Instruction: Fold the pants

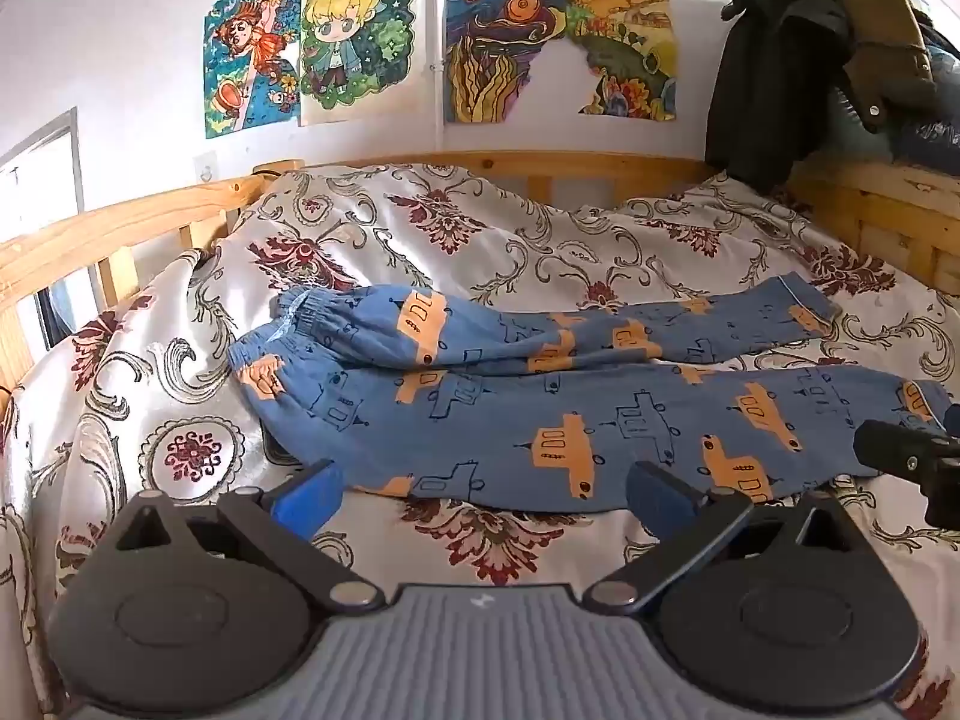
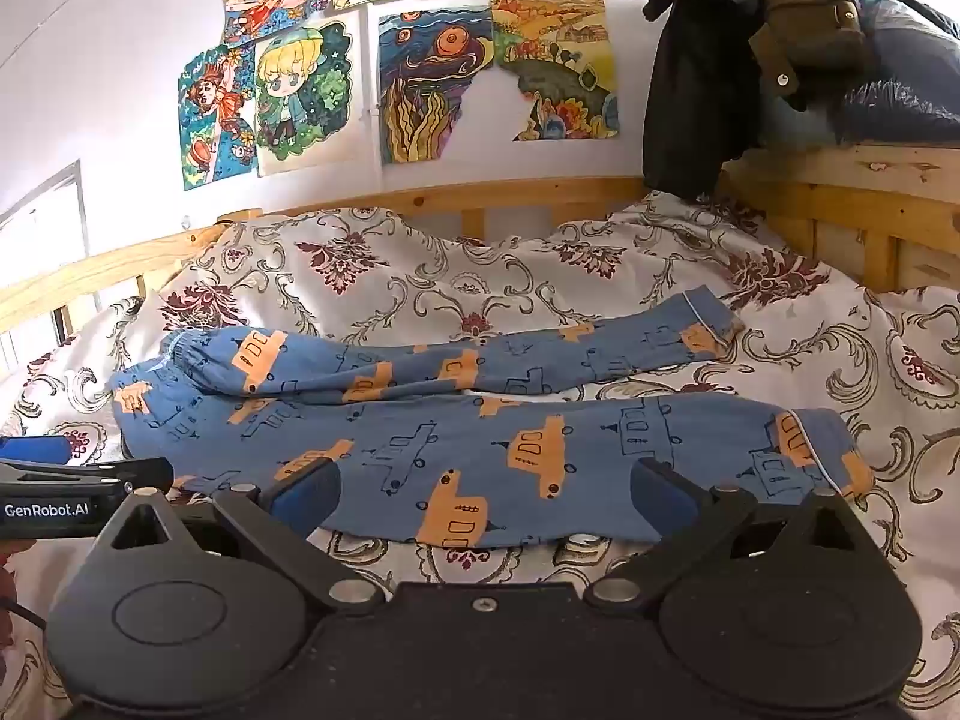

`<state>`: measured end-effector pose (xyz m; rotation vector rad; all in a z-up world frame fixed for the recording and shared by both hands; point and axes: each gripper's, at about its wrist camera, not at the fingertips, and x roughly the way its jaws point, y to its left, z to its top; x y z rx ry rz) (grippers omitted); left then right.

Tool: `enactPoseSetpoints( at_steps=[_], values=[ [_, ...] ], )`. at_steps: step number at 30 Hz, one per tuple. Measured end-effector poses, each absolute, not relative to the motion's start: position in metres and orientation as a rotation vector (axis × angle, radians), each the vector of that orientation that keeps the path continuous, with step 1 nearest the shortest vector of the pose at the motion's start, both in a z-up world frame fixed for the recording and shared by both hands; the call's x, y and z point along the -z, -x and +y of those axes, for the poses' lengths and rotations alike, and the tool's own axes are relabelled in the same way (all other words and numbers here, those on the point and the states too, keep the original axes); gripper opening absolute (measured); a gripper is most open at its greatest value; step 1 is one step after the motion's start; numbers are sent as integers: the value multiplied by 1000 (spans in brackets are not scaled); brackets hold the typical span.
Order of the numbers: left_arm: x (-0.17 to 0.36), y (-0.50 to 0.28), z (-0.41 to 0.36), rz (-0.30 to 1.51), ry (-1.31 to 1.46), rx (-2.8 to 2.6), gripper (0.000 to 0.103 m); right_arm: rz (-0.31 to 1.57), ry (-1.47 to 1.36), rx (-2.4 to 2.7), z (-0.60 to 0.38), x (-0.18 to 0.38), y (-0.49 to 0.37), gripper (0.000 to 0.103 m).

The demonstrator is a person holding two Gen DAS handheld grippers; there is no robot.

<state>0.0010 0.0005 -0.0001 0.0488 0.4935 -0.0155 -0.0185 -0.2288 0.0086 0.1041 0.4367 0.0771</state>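
The left tongs point(image 1: 486, 501) stand wide open with nothing between the blue pads point(image 1: 306, 498); they hover just short of the near edge of the pants point(image 1: 540, 414), toward the waistband half, and do not touch the cloth. The right tongs point(image 2: 486, 498) are likewise spread wide and empty, poised at the near edge of the same leg, closer to the cuff point(image 2: 822, 450); whether the pad tips brush the fabric cannot be told. Each tool shows at the border of the other's view, so the two sit side by side along the near hem.

The pants, blue with orange boat-like prints, lie lengthwise across the bed, waistband point(image 1: 288, 324) to the left and cuffs to the right. The two legs run nearly parallel, the far leg point(image 2: 540, 354) lying slightly apart from the near one and ending in its own cuff point(image 2: 708, 324).

Under them is a floral bedspread point(image 1: 480, 228), rumpled behind the pants but bare of other things, with open cover in front and to the right of the cuffs. A wooden bed rail point(image 1: 120, 228) bounds the far and left sides. Dark clothes point(image 2: 720, 60) hang at the far right corner, and drawings point(image 1: 360, 36) cover the wall.
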Motion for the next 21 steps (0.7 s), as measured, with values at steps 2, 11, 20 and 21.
enactPoseSetpoints(
  at_steps=[2,11,20,21],
  values=[
    [0,0,1,496,-42,15,103,435,-103,-76,-229,-9,19,102],
    [1,-2,1,498,-46,14,103,441,-101,-72,-229,-8,18,102],
    [1,-1,1,497,-42,20,103,440,-98,-73,-227,-11,20,102],
    [1,-1,1,497,-44,20,103,440,-98,-73,-231,-8,18,102]
  ],
)
